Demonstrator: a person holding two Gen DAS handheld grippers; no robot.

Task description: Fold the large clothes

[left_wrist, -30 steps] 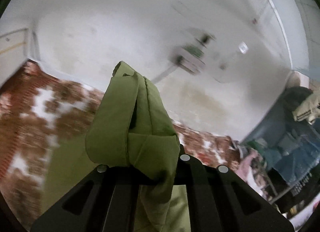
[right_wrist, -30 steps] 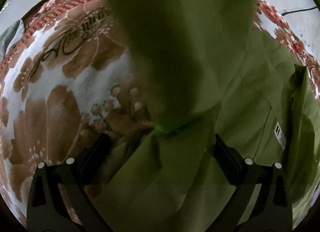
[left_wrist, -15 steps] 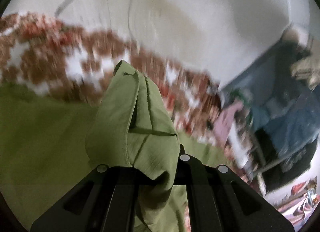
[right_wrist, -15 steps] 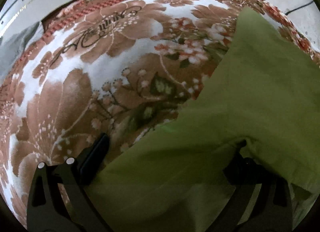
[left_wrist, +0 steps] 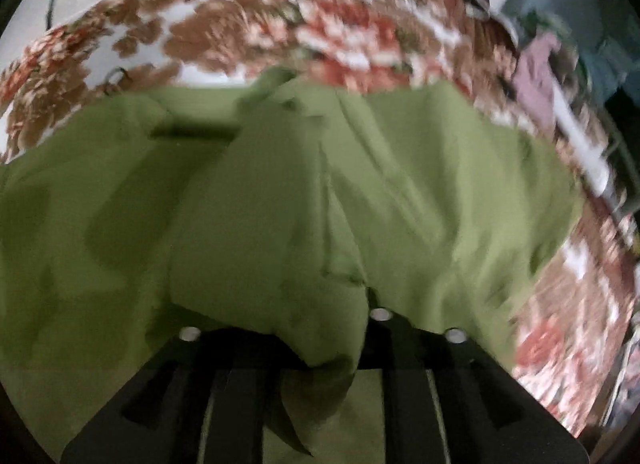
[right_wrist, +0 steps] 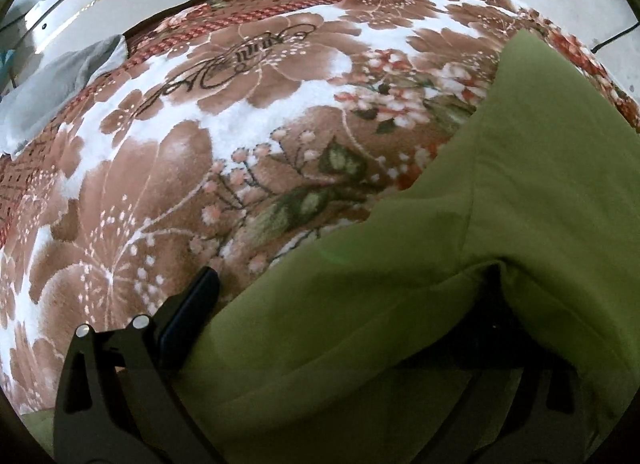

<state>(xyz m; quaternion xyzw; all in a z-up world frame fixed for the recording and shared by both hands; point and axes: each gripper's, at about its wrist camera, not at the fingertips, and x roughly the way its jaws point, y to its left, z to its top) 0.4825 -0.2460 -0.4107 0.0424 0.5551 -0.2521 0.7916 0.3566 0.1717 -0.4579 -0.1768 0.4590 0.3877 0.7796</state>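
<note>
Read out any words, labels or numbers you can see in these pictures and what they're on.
Floral blanket: dark ornate script woven into it, in the right wrist view; too stylised to read.
Green garment: no label or text showing.
Left wrist view: blurred, nothing readable.

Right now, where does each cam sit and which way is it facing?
Left wrist: on the left gripper, tilted down at the green garment on the blanket; black fingers show, cloth between them, jaws opening.
Right wrist: on the right gripper, tilted down over the blanket and the garment; one finger shows, the other lies under the cloth.
Shared: garment, blanket.
</note>
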